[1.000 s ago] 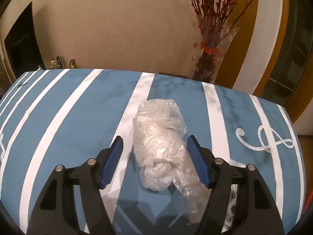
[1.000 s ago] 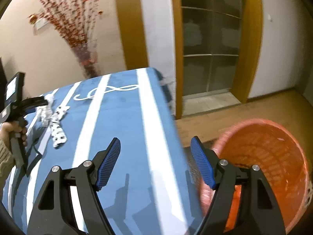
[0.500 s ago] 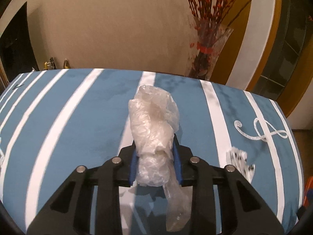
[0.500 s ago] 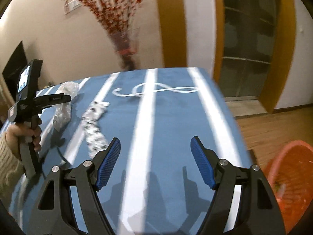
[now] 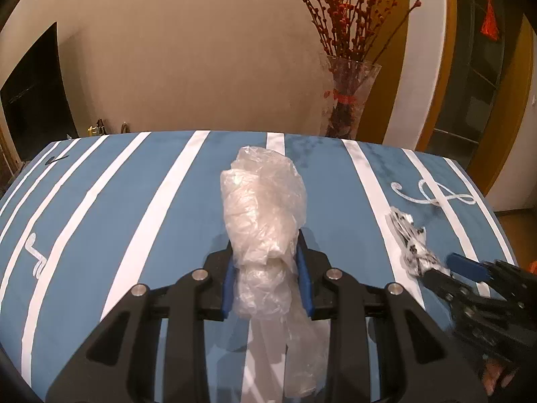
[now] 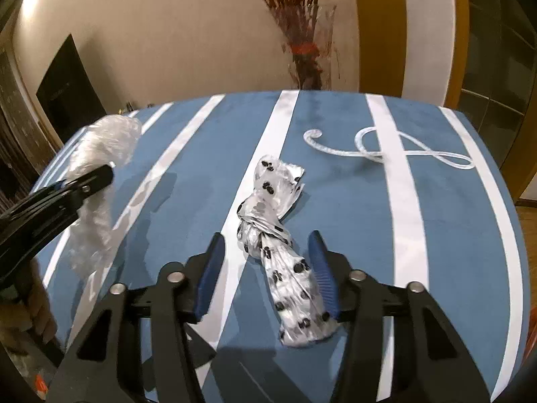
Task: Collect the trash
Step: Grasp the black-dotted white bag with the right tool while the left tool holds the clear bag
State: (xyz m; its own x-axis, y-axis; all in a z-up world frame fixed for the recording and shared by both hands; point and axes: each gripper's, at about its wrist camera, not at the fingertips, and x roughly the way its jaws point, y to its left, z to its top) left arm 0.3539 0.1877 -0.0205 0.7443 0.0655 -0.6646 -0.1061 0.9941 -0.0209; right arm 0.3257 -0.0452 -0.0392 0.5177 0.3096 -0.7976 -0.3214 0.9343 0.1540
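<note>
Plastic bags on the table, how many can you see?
2. A clear bag is clamped in the left hand-held gripper. A spotted bag lies on the blue striped table, between the right hand-held gripper's open jaws. None seem hidden.

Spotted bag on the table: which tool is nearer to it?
Right. The right tool straddles the spotted bag, jaws just closing on either side but not yet pressing. The left tool is off to the side, shut on the clear bag.

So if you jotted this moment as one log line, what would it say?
left gripper: shut on clear plastic bag | right gripper: jaws just closing around spotted bag, not yet pinched | on striped table
</note>
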